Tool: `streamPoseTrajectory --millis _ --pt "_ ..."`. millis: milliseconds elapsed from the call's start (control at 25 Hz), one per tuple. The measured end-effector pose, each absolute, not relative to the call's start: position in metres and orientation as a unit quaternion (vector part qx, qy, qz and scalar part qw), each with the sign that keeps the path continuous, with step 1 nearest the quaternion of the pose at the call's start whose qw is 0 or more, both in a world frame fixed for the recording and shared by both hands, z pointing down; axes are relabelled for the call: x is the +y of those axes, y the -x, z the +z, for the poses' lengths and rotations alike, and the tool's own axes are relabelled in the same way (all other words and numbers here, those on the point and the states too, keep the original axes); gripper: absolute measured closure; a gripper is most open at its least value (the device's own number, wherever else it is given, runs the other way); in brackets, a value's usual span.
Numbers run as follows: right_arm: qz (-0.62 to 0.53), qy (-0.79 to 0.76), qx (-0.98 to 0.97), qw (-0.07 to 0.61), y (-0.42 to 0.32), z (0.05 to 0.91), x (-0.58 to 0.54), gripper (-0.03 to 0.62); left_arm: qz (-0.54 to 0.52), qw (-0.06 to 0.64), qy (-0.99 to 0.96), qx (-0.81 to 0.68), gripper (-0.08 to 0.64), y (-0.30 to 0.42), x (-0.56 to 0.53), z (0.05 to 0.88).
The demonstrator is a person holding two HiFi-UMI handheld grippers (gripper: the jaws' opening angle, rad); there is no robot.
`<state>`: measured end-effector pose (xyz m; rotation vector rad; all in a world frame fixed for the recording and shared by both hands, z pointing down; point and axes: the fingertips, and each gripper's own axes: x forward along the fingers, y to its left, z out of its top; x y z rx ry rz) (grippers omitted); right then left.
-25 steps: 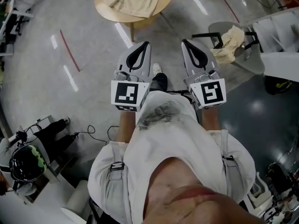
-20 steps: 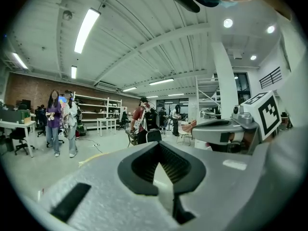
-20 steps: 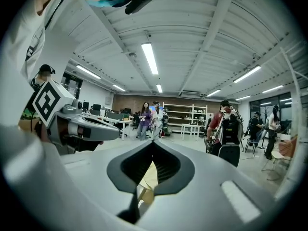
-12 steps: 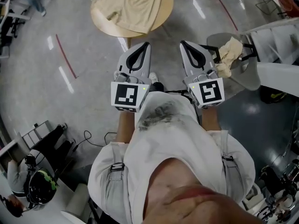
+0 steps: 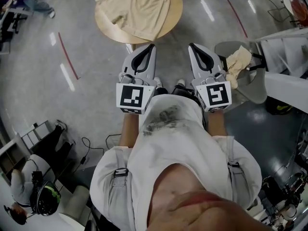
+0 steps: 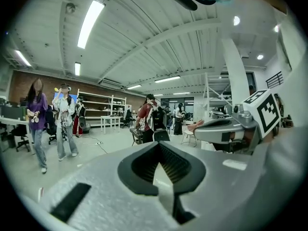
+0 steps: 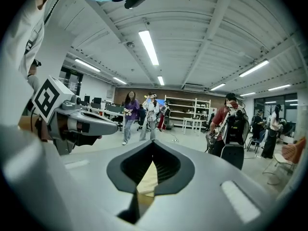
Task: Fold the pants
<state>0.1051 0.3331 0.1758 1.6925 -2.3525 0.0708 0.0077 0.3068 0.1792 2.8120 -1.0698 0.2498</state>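
Pants (image 5: 137, 8), beige, spread out on the round wooden desk (image 5: 175, 14) at the top of the head view, well apart from both tools, with open floor (image 5: 96, 81) between. Left gripper (image 5: 150, 47) and right gripper (image 5: 192, 47) held side by side at chest height, pointing toward that desk, jaws pressed together and nothing in either. Second beige cloth (image 5: 238, 60) draped on a grey chair (image 5: 252, 85) off to the right; most likely no part of the job. Left gripper view: jaws closed tip to tip, only a pale strip visible through the notch behind them, the right gripper alongside at the right edge, people (image 6: 65, 119) standing far across the hall. Right gripper view: same closed, empty jaws; tan sliver (image 7: 148, 177) showing through the notch, possibly the desk or the pants, too small to say which. Reads as the approach, ahead of any fold: garment untouched, no crease made. Calls next for bringing both grippers over the desk, opening the jaws, and pinching the fabric at two matching spots, probably the corners of one edge, for an even lift. Worth lowering the tips close to the desk top first, thin flat fabric offering little to bite on. Worth also taking a clean pinch rather than a bunched handful.
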Motion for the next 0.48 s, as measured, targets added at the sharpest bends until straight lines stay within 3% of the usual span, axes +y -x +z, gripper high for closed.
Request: streamPoseTrajectory --millis 480 --pt "0.008 -0.492 -0.861 0.13 -0.141 0.186 0.264 0.583 0.085 0.066 -0.896 -0.43 0.552 -0.046 0.257 0.192"
